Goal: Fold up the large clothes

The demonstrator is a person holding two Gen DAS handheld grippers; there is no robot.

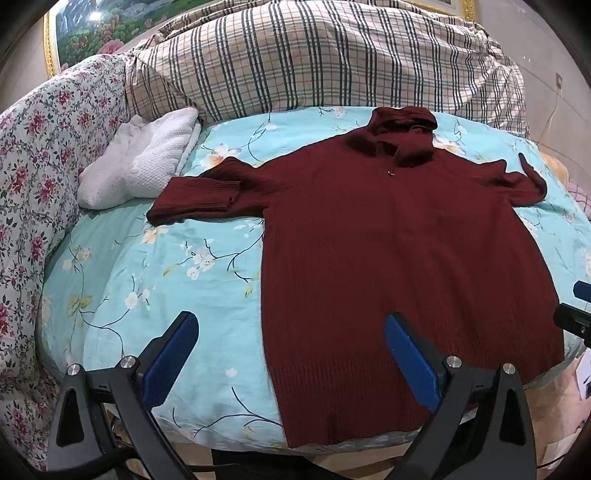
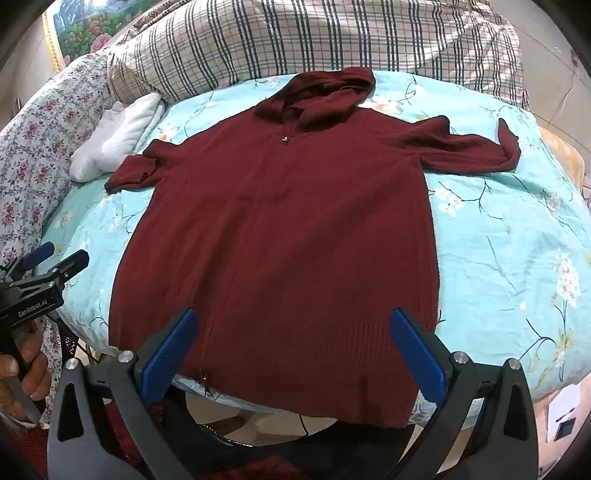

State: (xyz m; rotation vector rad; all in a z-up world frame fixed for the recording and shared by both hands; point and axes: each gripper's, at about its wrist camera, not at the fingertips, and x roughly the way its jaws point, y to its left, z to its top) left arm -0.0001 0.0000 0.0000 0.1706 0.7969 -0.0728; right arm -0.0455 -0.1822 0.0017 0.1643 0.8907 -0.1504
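A dark red knitted hooded sweater (image 1: 388,258) (image 2: 280,229) lies spread flat, front up, on a light blue flowered bedsheet (image 1: 147,280) (image 2: 498,236). Its hood points to the far side, and both sleeves stretch sideways with their ends folded back. My left gripper (image 1: 291,332) hovers open above the hem's left corner, nothing between its blue pads. My right gripper (image 2: 293,328) hangs open over the hem near the zip's lower end, also holding nothing. The left gripper (image 2: 55,258) also shows at the left edge of the right wrist view, held by a hand (image 2: 22,373).
A plaid quilt (image 1: 314,59) is heaped at the bed's far side. A white folded towel (image 1: 144,158) lies at the far left, beside a flowered blanket (image 1: 40,147). A framed picture (image 1: 110,26) hangs behind. The bed's near edge runs just under the hem.
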